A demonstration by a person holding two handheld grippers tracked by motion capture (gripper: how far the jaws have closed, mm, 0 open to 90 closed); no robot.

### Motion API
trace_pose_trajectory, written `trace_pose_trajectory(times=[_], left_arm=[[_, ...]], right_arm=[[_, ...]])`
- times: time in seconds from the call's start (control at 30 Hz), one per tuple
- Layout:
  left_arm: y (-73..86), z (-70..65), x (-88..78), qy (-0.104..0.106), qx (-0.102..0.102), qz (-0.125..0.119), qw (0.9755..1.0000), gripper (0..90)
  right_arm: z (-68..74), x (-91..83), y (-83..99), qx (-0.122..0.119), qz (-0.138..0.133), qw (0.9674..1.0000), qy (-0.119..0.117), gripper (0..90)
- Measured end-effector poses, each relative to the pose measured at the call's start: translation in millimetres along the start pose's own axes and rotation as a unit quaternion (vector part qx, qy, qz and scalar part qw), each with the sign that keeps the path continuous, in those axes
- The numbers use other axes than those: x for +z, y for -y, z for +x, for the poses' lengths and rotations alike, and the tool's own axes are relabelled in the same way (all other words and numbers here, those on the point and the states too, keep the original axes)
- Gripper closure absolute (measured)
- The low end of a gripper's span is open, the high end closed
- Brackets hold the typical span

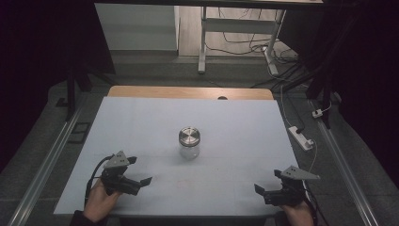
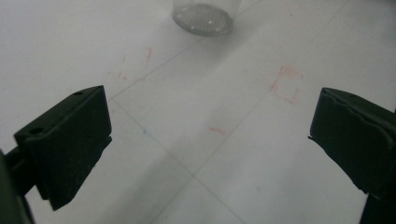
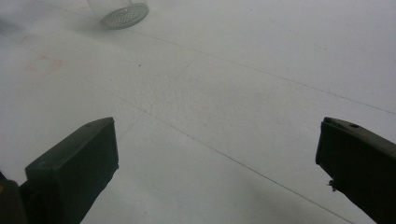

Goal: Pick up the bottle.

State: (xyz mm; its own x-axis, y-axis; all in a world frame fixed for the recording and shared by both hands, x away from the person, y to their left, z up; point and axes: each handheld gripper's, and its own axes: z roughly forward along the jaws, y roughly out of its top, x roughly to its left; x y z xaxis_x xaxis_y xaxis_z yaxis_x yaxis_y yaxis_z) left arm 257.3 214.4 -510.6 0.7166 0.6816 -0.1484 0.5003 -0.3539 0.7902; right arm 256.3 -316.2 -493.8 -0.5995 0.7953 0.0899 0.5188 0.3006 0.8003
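Glass jar (image 1: 189, 147), metal-lidded, upright mid-tabletop (image 1: 141, 122); left gripper (image 1: 136, 172) and right gripper (image 1: 269, 181) flanking, jaws apart, empty.

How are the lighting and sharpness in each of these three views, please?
High view: dim, dark surroundings, the jar with its metal lid and the white table reasonably sharp. Left gripper view: brighter, faint red marks readable, jar base slightly soft. Right gripper view: greyer, soft shadow near the bottom, jar blurred at the top edge.

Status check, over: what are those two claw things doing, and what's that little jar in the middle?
Left gripper open, right gripper open, both holding nothing. Glass jar with metal lid upright mid-table, untouched. Nothing between it and either gripper.
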Motion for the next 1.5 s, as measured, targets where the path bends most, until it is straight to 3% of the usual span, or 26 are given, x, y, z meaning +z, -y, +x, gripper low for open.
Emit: trace_pose_trajectory(times=[0.4,0.63,0.83,1.07,1.37,1.5], left_arm=[[-27.9,6.8,30.0,0.012,-0.007,0.016,0.9998,0.0],[-44.9,8.3,51.3,0.012,0.013,0.029,0.9994,0.0],[-58.2,9.0,69.2,0.031,0.022,0.023,0.999,0.0],[-72.2,10.5,89.6,0.033,0.032,0.024,0.9987,0.0],[-86.3,12.9,114.1,0.037,0.045,0.008,0.9983,0.0],[-91.8,11.5,127.2,0.039,0.06,0.015,0.9973,0.0]], right_arm=[[-0.1,0.1,0.0,0.0,0.0,1.0,0.0,0.0],[0.1,0.1,0.0,-0.001,0.001,1.0,-0.001,0.0],[0.2,0.3,0.0,-0.001,0.002,1.0,-0.002,0.0],[0.1,0.4,0.0,-0.002,0.002,1.0,-0.002,0.0],[0.1,0.7,0.0,-0.002,0.003,1.0,-0.004,0.0],[-0.2,0.9,-0.1,-0.002,0.003,1.0,-0.005,0.0]])
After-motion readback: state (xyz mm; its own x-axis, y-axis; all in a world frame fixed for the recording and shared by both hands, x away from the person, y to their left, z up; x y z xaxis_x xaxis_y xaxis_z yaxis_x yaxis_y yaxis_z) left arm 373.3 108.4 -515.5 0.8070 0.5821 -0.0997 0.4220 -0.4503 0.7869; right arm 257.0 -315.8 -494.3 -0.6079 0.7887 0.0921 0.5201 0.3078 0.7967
